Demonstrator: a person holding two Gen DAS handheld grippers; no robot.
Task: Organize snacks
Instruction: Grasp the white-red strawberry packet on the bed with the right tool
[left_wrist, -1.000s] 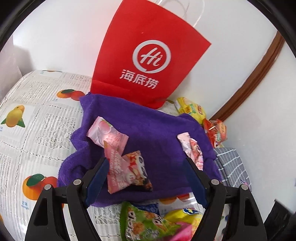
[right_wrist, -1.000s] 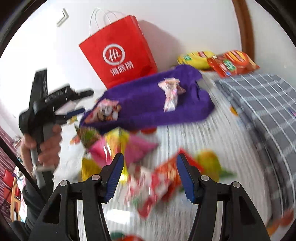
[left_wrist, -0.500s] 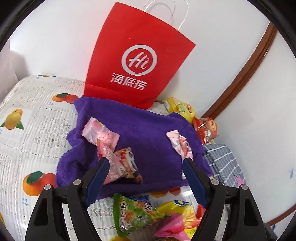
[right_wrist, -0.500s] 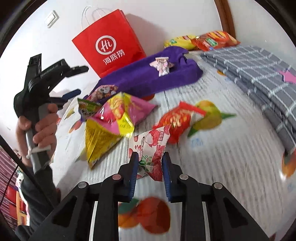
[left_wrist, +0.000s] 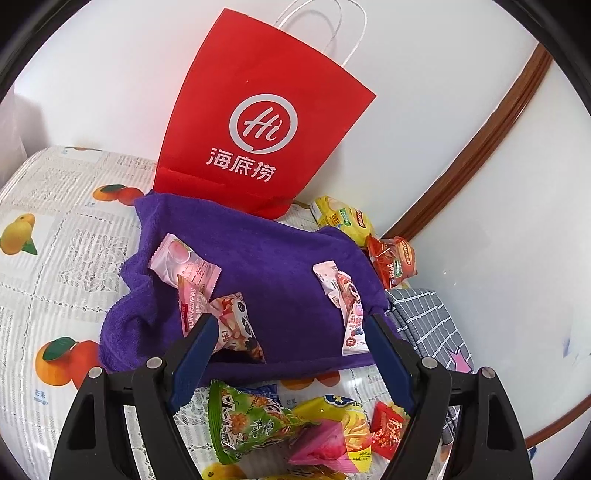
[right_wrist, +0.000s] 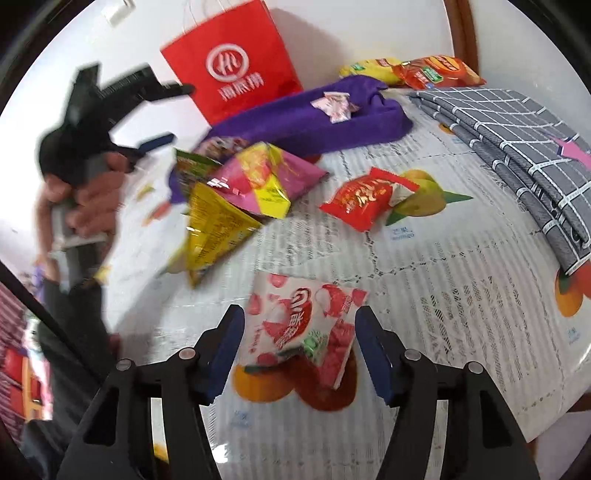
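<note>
- Sorting snack packets onto the purple towel (right_wrist: 295, 122) looks to be the step in hand, with loose packets spread over the fruit-print surface (right_wrist: 461, 295) in front of it.
- At far left in the right wrist view, the person's hand (right_wrist: 88, 206) holds the left tool (left_wrist: 288, 343); its jaws stand moderately apart with nothing gripped, hovering over the near edge of the towel, where a panda-print packet (left_wrist: 236, 325) and a pale pink packet (left_wrist: 184, 262) lie beside each other.
- Right of that hand sits a heap: a green packet (right_wrist: 192, 162), a yellow packet (right_wrist: 214, 225) and a pink-and-yellow bag (right_wrist: 266, 181), touching one another just before the towel.
- Low in the centre, the right tool (right_wrist: 299, 339) straddles a white-and-red strawberry-print packet (right_wrist: 299, 325); its jaws are opening, the packet lies between them on the surface, and the pads do not appear to press on it.
- To do this well, the right tool should probably centre on the packet, close on a flat sealed edge rather than the puffed middle, then lift clear before carrying it towards the towel.
- Further right, a red packet (right_wrist: 365, 199) lies alone, well apart from the heap.
- At far right, a grey checked cloth (right_wrist: 517, 147) lies folded; it is best avoided when swinging across.
</note>
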